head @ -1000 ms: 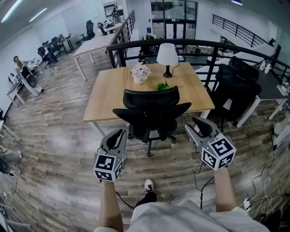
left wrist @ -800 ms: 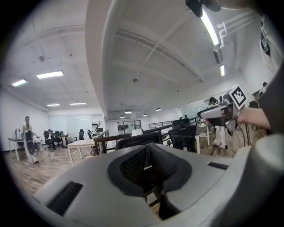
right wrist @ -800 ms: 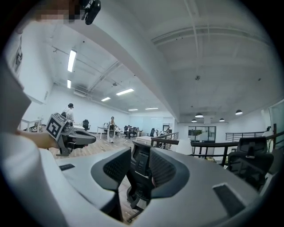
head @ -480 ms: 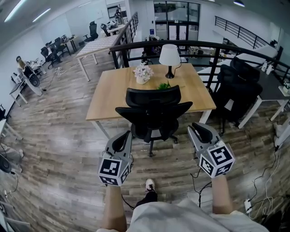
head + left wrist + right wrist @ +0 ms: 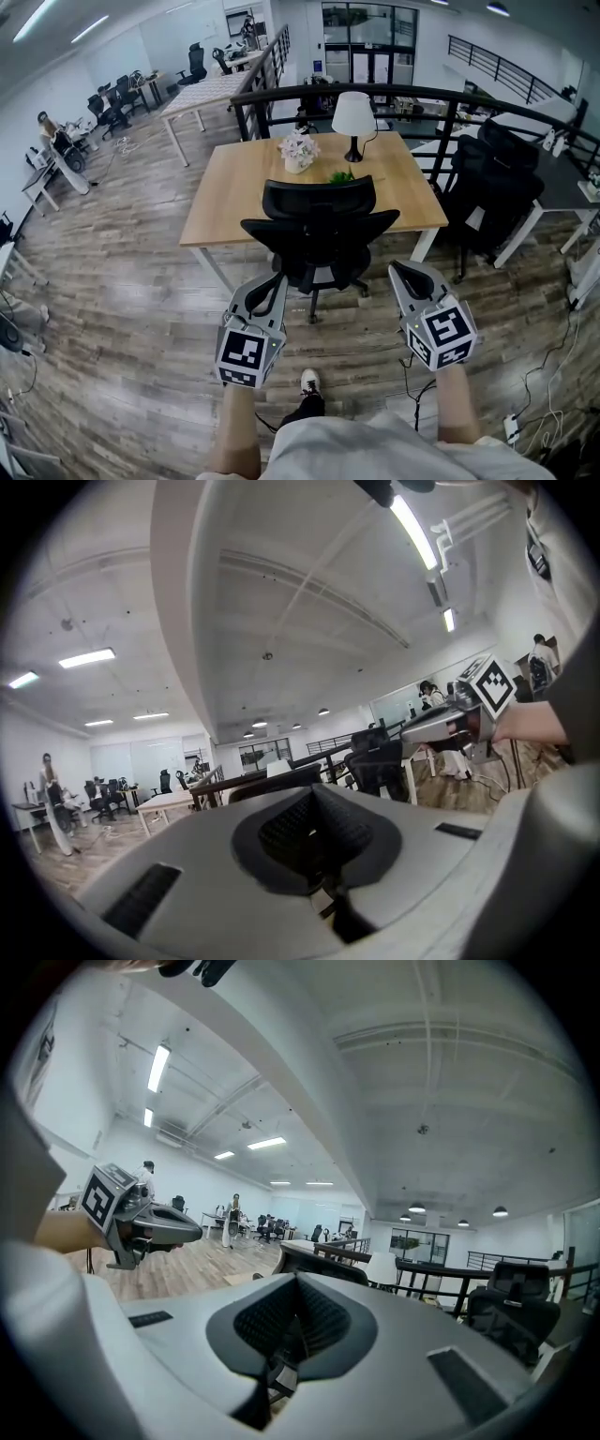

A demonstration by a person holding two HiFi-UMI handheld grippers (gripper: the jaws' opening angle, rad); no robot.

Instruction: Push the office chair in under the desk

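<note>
You're in an open-plan office: wooden desk (image 5: 234, 202) with lamp (image 5: 353, 114), black office chair (image 5: 319, 230) before it, more workstations (image 5: 114, 97) along the left wall, ceiling strip lights (image 5: 94, 26).

Both grippers level ahead of you.
Your left gripper (image 5: 272, 283) is closed, empty; your right gripper (image 5: 401, 274) has just been closing, nothing between its fingers.

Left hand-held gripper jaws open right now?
No, the left gripper view shows the jaws of the left hand-held gripper pressed together with nothing between them.
</note>
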